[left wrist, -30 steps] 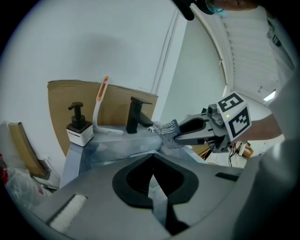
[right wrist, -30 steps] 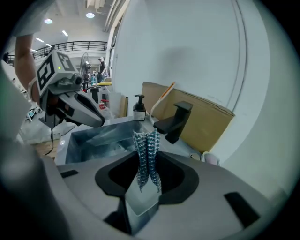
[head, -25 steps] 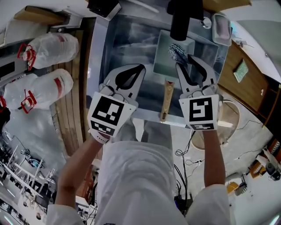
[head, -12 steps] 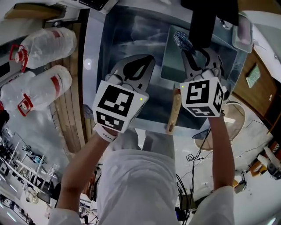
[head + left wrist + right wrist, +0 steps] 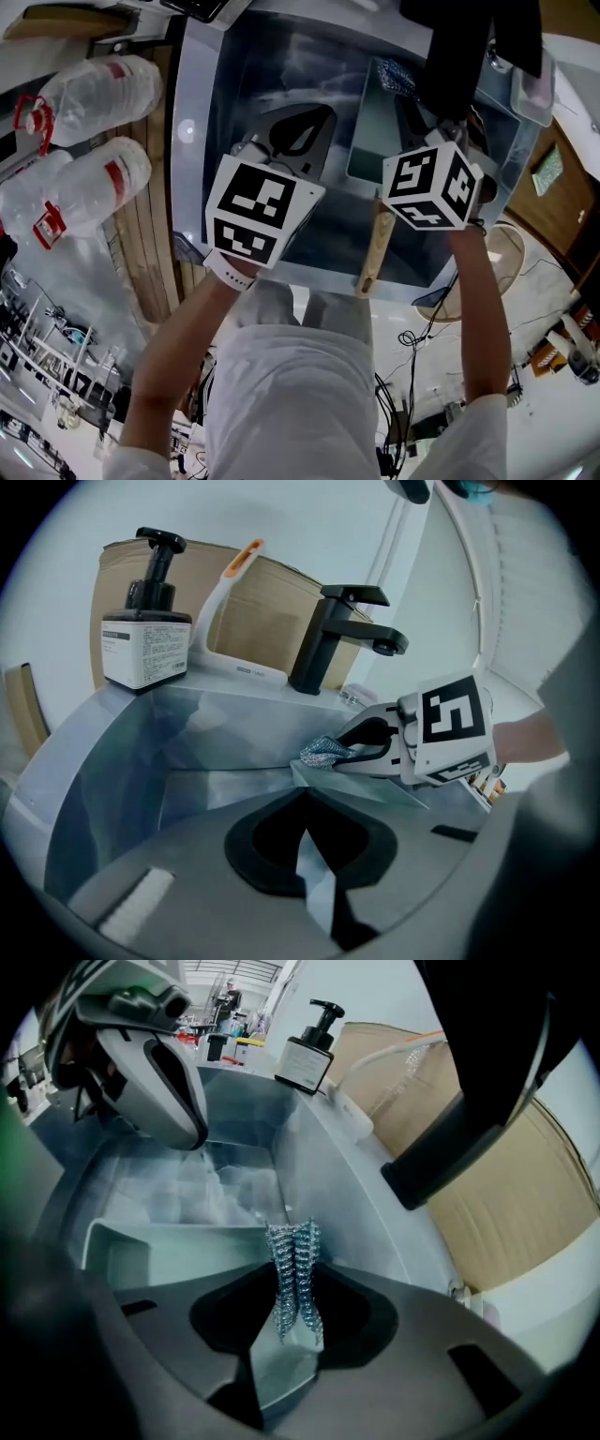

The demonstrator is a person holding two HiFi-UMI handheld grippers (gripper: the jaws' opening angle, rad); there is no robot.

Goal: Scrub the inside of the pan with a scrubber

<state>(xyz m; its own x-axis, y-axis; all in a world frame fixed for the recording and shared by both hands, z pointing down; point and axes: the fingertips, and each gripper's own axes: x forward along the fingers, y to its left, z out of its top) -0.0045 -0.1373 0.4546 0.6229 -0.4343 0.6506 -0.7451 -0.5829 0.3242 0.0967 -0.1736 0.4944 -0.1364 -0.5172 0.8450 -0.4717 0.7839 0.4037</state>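
The scrubber [image 5: 292,1251] is a small piece of metal chain mesh. It looks light and soft, so it will probably fold and slide when it is pressed. I think it is best taken by a bunched part, with enough mesh left free in front of the jaws to rub. The pan [image 5: 375,136] is a stiff, square metal one and looks wet and slippery. It seems safest to hold it steady by its wooden handle [image 5: 374,251].

The pan lies in the right part of the sink [image 5: 234,84], and its handle reaches over the near rim of the sink.

The right gripper [image 5: 291,1288] has its 2 jaws pressed on the scrubber. They are almost together, with only the folded mesh between them. The free end of the mesh stands out over the far right part of the sink, above the inside of the pan. I cannot tell if the mesh touches the metal.

The left gripper [image 5: 302,799] is over the middle of the sink. Its 2 jaws meet at the tips and hold nothing, and it touches neither the pan nor the handle.
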